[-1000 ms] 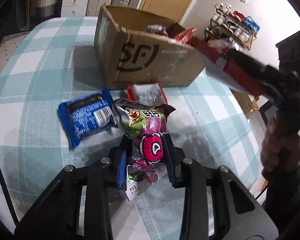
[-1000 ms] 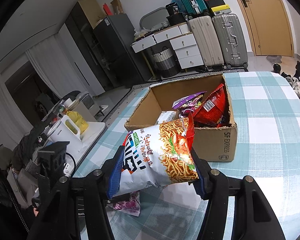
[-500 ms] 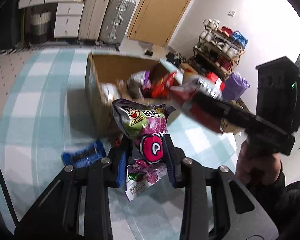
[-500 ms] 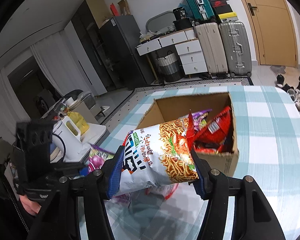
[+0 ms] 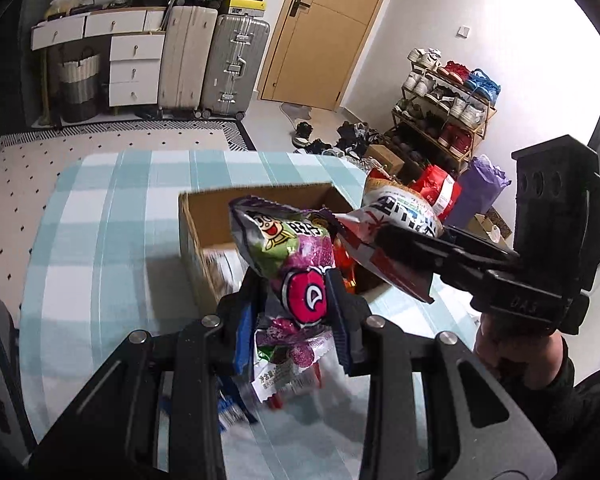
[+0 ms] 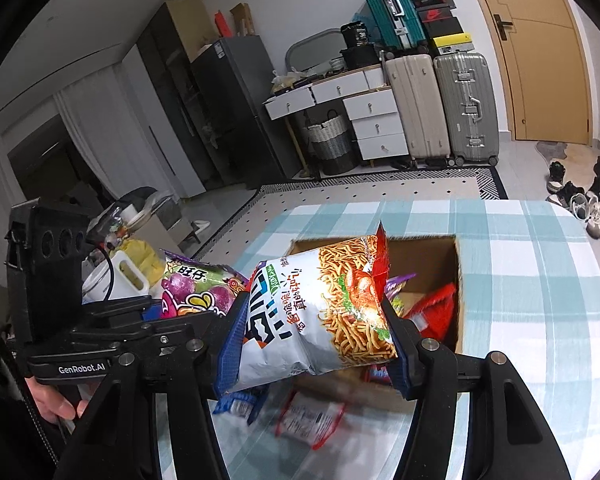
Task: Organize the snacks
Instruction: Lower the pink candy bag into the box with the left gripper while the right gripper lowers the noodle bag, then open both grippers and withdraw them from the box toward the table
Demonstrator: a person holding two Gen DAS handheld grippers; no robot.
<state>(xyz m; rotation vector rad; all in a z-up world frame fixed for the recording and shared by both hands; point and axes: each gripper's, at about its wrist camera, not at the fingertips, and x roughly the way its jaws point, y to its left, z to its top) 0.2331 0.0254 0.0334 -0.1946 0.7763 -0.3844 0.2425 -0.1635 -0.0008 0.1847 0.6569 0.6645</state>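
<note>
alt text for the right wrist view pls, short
The right gripper clamps a white crinkly noodle-snack bag above an open brown cardboard box of snacks on a teal-and-white checked tablecloth. At left, the left gripper holds a purple-green candy packet.

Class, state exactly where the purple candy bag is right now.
In the left wrist view, the purple candy bag sits centre, pinched in the left hand-held gripper, above the cardboard box.

Your left gripper (image 5: 296, 300) is clamped tight; your right gripper (image 6: 312, 344), just beside it, is closed wider, both angled downward.
</note>
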